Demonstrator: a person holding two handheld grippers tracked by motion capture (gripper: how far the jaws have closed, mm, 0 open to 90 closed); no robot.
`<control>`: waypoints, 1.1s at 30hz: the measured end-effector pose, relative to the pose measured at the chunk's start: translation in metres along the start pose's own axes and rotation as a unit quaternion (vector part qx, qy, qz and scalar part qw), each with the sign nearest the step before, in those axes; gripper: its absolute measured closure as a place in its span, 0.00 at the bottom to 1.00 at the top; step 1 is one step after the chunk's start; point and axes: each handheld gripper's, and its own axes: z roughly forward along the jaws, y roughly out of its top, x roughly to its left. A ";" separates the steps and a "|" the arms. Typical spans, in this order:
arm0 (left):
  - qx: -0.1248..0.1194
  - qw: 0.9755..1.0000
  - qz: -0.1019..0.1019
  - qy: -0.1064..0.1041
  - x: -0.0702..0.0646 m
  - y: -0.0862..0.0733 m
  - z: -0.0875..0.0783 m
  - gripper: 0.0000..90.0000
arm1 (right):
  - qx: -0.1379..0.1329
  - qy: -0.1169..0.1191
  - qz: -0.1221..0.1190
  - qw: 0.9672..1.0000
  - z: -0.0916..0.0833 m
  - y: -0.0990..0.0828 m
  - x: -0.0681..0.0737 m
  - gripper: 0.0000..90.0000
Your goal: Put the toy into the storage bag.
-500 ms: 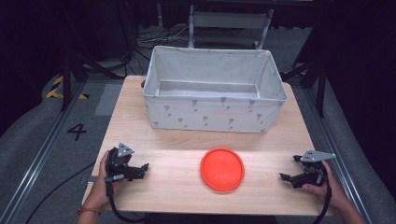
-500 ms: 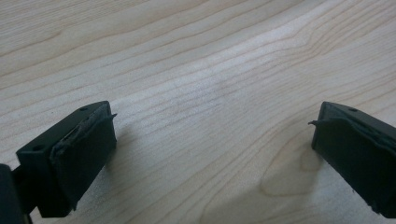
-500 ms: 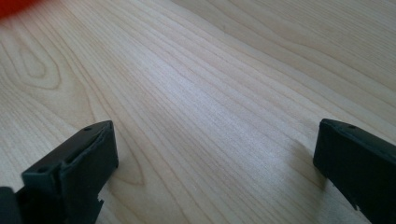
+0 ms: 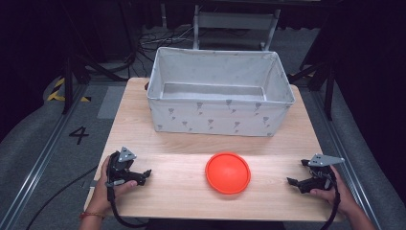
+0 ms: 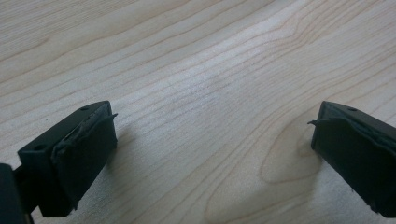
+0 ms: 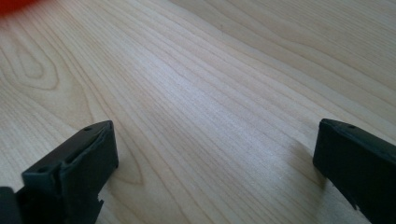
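Two hand-held grippers rest low at the near corners of a wooden table, an orange disc between them.

The left gripper sits near the left edge and the right gripper near the right edge; each has its jaws spread wide over bare wood, holding nothing. The orange disc lies flat between them, apart from both. Farther back stands an open grey fabric bin.

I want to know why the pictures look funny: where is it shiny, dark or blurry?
High view: a pale shiny band crosses the wooden table, and the room around is dark. Left gripper view: glare on the wood and soft shadows beside the tongs. Right gripper view: the orange disc is a blurry smear in the top-left corner.
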 end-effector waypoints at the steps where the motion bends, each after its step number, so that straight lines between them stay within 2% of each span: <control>1: 0.001 1.000 0.002 0.000 0.000 0.000 0.000 0.01 | 0.001 -0.002 0.002 1.000 0.000 0.000 0.000 0.02; 4: 0.001 1.000 0.003 -0.002 0.001 0.000 0.000 0.01 | 0.002 -0.007 0.007 1.000 -0.001 0.002 0.000 0.08; 7: 0.002 1.000 0.005 -0.003 0.001 0.000 0.000 0.01 | 0.002 -0.002 0.005 1.000 -0.004 0.005 0.002 0.23; 12: 0.002 1.000 0.005 -0.003 0.001 0.000 0.000 0.01 | -0.004 0.013 0.009 1.000 -0.006 0.016 0.008 0.23; 19: 0.002 1.000 0.005 -0.002 0.001 0.000 0.000 0.01 | -0.015 0.031 -0.012 0.999 -0.003 0.036 0.028 0.25; 21: 0.002 1.000 0.004 -0.002 0.001 0.000 0.000 0.01 | -0.018 0.046 -0.028 0.998 0.001 0.048 0.041 0.24; 26: 0.002 1.000 0.005 -0.002 0.001 0.000 0.000 0.01 | -0.027 0.069 -0.033 0.997 0.009 0.062 0.055 0.22; 33: 0.002 1.000 0.005 -0.002 0.001 0.000 0.000 0.01 | -0.013 0.101 -0.057 0.993 0.033 0.081 0.079 0.22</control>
